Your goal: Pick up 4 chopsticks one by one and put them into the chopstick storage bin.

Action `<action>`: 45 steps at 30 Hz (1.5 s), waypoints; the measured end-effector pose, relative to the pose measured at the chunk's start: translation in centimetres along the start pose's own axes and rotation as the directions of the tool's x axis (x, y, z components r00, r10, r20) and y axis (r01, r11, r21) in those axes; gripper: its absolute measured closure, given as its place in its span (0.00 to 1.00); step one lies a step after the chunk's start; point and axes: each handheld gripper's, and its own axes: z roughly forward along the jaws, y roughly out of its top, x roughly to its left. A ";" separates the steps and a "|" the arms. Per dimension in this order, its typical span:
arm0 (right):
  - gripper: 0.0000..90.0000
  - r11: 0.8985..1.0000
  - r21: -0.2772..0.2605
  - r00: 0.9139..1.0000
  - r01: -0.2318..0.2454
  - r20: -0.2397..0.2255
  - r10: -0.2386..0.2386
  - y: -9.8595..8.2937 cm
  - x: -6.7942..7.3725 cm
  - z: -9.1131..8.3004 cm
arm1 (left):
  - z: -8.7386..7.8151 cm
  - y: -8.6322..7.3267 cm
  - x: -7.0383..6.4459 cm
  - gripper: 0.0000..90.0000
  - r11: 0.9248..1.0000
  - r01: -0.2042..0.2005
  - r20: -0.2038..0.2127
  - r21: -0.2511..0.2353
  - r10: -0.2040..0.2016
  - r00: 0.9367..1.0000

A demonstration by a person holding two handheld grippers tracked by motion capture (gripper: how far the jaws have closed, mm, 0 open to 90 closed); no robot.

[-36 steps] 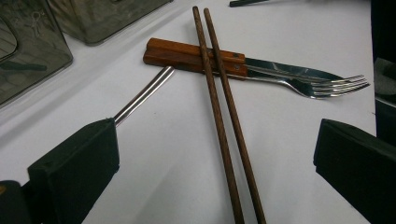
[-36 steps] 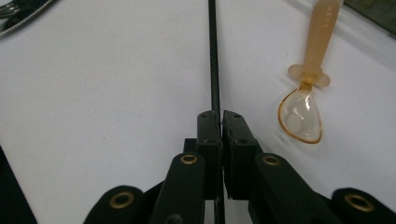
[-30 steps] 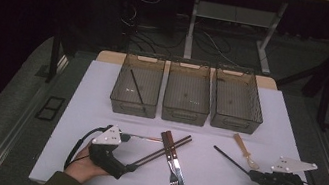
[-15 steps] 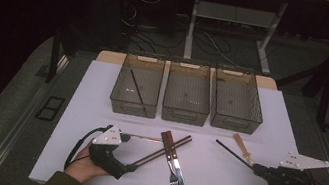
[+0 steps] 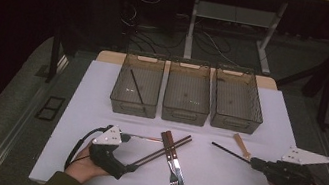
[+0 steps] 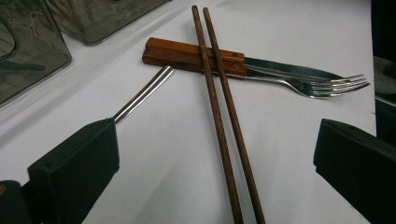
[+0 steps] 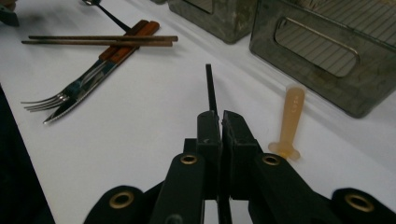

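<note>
At the lower right of the frame, the right gripper (image 5: pixel 253 162) is pinching a black stick (image 5: pixel 229 152) over the tabletop (image 5: pixel 218 182); the left gripper (image 6: pixel 215 154), fingers spread, is sitting around the brown chopsticks (image 6: pixel 219 112)

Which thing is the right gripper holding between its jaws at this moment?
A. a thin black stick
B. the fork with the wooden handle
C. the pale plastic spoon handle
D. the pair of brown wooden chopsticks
A: in the right gripper view the right gripper has its jaws shut on the thin black stick, while the pair of brown chopsticks lies across the fork farther off on the table.
</note>
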 end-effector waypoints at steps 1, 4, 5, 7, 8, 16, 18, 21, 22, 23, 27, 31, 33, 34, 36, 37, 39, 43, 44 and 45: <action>0.96 1.000 -0.006 1.000 -0.001 -0.005 0.001 0.1 0.0 0.1 | 0.0 0.0 0.0 0.00 1.000 0.000 0.000 -0.001 0.000 1.000; 0.96 1.000 -0.025 1.000 -0.001 -0.017 0.000 0.5 0.1 0.2 | 0.0 0.0 0.0 0.00 1.000 0.000 0.000 -0.001 0.000 1.000; 0.96 1.000 -0.031 1.000 -0.001 -0.025 0.000 0.7 0.1 0.2 | 0.0 0.0 0.0 0.00 1.000 -0.001 0.000 -0.001 0.001 1.000; 0.96 0.999 -0.047 0.999 -0.005 -0.032 0.003 1.1 0.2 0.3 | 0.0 0.0 0.0 0.00 1.000 0.000 0.001 -0.003 0.000 1.000; 0.96 0.999 -0.053 0.999 -0.006 -0.034 0.005 1.3 0.2 0.4 | 0.0 0.0 0.0 0.00 1.000 0.001 0.001 -0.004 -0.001 1.000; 0.96 0.997 -0.070 0.998 0.010 -0.055 -0.014 3.1 0.4 1.6 | 0.0 0.0 0.0 0.00 1.000 0.004 0.001 -0.006 -0.004 1.000; 0.96 0.997 -0.071 0.998 0.013 -0.058 -0.017 3.6 0.6 2.0 | 0.0 0.0 0.0 0.00 1.000 0.005 0.002 -0.008 -0.005 1.000; 0.96 0.997 -0.072 0.998 0.016 -0.067 -0.020 4.2 0.7 2.5 | 0.0 0.0 0.0 0.00 1.000 0.004 0.003 -0.008 -0.004 1.000; 0.96 0.997 -0.073 0.997 0.017 -0.068 -0.022 4.3 0.7 2.6 | 0.0 0.0 0.0 0.00 1.000 0.006 0.003 -0.009 -0.006 1.000; 0.96 0.997 -0.073 0.997 0.016 -0.069 -0.021 4.5 0.8 2.7 | 0.0 0.0 0.0 0.00 1.000 0.006 0.003 -0.009 -0.006 1.000; 0.96 0.996 -0.084 0.997 0.011 -0.081 -0.017 5.0 0.8 3.0 | 0.1 0.0 -0.1 0.00 1.000 0.016 0.003 -0.015 -0.016 1.000; 0.96 0.995 -0.099 0.996 0.006 -0.092 -0.015 5.5 0.8 3.4 | 0.1 0.0 -0.1 0.00 1.000 0.017 0.003 -0.016 -0.017 1.000; 0.96 0.995 -0.103 0.995 0.008 -0.095 -0.017 5.8 0.8 3.6 | 0.1 0.0 -0.1 0.00 1.000 0.017 0.003 -0.015 -0.017 1.000; 0.96 0.995 -0.103 0.995 0.006 -0.098 -0.016 6.0 0.9 3.7 | 0.1 0.0 -0.1 0.00 1.000 0.022 0.002 -0.019 -0.022 1.000; 0.96 0.994 -0.106 0.995 0.006 -0.102 -0.016 6.3 0.9 4.0 | 0.2 0.0 -0.1 0.00 1.000 0.022 0.003 -0.020 -0.022 1.000; 0.96 0.994 -0.109 0.995 0.005 -0.103 -0.016 6.5 0.9 4.1 | 0.2 0.0 -0.1 0.00 1.000 0.023 0.003 -0.020 -0.022 1.000; 0.96 0.993 -0.115 0.994 0.004 -0.107 -0.017 6.8 0.9 4.4 | 0.2 0.0 -0.1 0.00 1.000 0.024 0.003 -0.020 -0.024 1.000; 0.96 0.992 -0.126 0.993 0.004 -0.118 -0.019 7.6 1.0 4.9 | 0.2 0.0 -0.1 0.00 1.000 0.020 0.004 -0.015 -0.020 1.000; 0.96 0.992 -0.127 0.993 0.005 -0.118 -0.020 7.8 1.0 5.0 | 0.2 0.0 -0.1 0.00 1.000 0.018 0.004 -0.012 -0.018 1.000; 0.96 0.992 -0.129 0.993 0.003 -0.120 -0.019 7.9 1.0 5.2 | 0.2 0.0 -0.1 0.00 1.000 0.018 0.004 -0.014 -0.018 1.000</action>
